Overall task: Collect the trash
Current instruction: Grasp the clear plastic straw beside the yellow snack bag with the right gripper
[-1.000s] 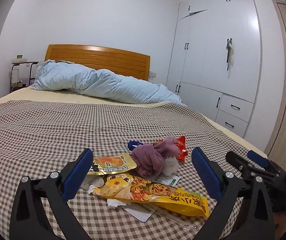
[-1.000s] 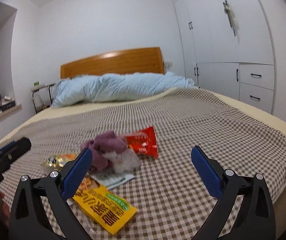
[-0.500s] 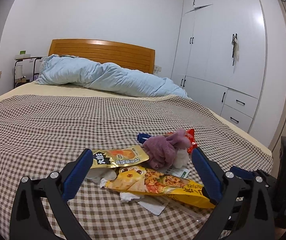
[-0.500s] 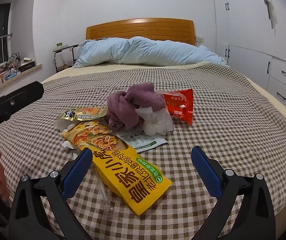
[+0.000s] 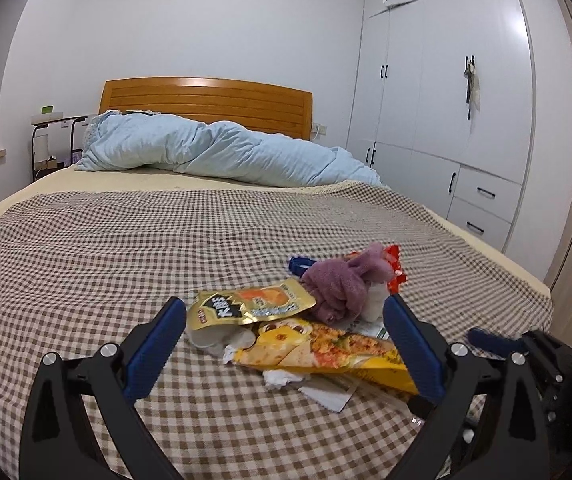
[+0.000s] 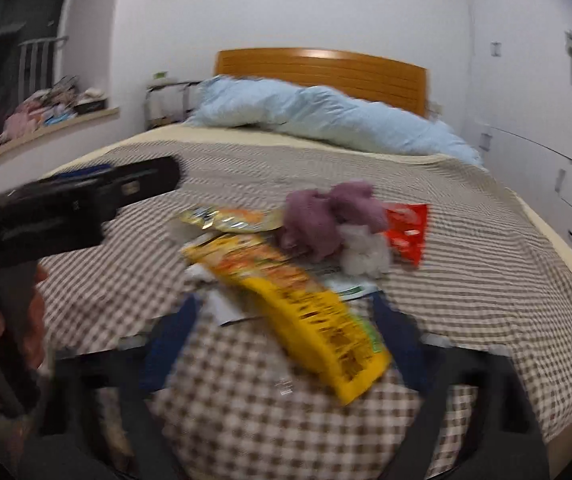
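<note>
Now — wrapper: long axis runs away from the right gripper, near end between its jaws.
Right gripper: blurred, jaws just closing in — half open, no grip visible.
Left gripper: wide open, empty.

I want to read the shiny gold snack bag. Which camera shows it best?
The left wrist view. There the gold snack bag lies sharp and close on the checked bedspread, its black label showing. In the right wrist view the same bag is farther off, blurred and partly hidden by the long yellow packet.
</note>
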